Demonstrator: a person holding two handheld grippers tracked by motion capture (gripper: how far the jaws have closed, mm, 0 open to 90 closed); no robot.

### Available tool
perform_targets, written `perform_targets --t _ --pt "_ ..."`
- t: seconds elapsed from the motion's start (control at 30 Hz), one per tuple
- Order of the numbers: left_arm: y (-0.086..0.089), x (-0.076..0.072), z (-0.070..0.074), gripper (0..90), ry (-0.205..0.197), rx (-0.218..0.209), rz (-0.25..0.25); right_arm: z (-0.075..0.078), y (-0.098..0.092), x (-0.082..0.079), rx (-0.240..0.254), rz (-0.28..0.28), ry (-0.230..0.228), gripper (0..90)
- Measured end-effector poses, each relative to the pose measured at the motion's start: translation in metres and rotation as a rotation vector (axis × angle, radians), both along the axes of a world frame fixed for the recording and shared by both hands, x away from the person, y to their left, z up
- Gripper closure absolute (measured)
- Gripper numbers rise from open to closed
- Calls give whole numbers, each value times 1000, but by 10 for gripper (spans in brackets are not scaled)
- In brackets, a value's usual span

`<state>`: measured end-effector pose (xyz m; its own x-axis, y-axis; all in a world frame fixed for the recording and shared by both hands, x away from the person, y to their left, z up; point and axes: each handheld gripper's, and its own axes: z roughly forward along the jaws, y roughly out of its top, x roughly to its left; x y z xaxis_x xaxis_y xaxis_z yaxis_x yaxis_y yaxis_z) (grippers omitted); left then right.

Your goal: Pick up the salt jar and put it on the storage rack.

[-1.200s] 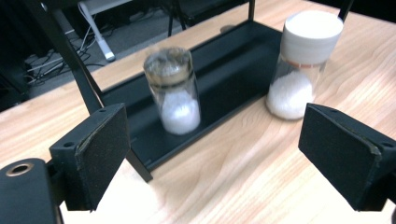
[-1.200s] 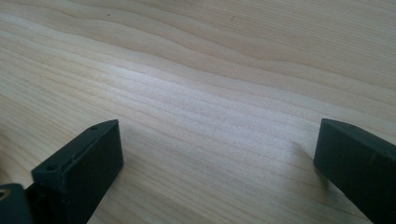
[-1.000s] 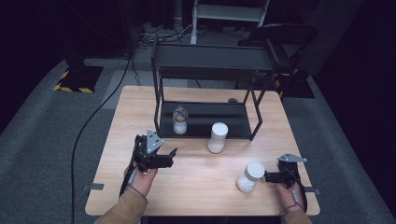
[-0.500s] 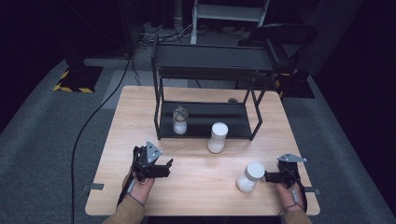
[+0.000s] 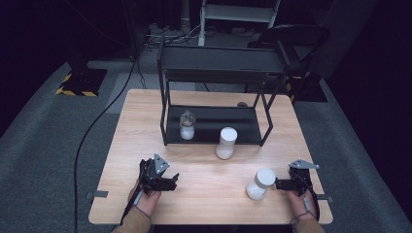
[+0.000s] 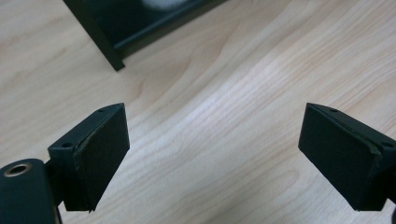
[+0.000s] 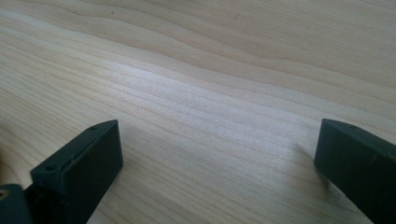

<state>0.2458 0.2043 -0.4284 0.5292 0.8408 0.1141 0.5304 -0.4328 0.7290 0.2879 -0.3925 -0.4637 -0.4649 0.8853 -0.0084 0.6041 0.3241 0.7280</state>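
Our left gripper (image 5: 170,180) sits lower left on the desk (image 5: 209,194), jaws wide, nothing between them. Our right gripper (image 5: 278,184), lower right, gapes too, just beside a white bottle (image 5: 260,184).

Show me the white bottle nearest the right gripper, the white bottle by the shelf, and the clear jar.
white bottle near right gripper (image 5: 259,185), high view, body.
white bottle by shelf (image 5: 226,143), high view, body.
clear jar (image 5: 187,125), high view, side.
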Motion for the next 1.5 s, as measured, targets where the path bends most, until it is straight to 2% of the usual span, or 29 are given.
perform_targets --t 0.47,0.73,0.8,0.87,0.93,1.5 --pt "10 8 -12 75 102 0 40 0 0 0 0 2 0 8" --pt "16 14 -18 58 151 -24 66 0 0 0 -1 3 0 8" --pt "20 15 -20 46 161 -48 70 0 0 0 -1 3 0 8" --pt "23 14 -24 23 145 -53 58 0 0 0 -1 3 0 8" --pt "29 10 -31 0 112 -71 27 0 0 0 -1 3 0 8" --pt "31 11 -31 0 111 -70 15 0 0 -1 -2 5 0 8"
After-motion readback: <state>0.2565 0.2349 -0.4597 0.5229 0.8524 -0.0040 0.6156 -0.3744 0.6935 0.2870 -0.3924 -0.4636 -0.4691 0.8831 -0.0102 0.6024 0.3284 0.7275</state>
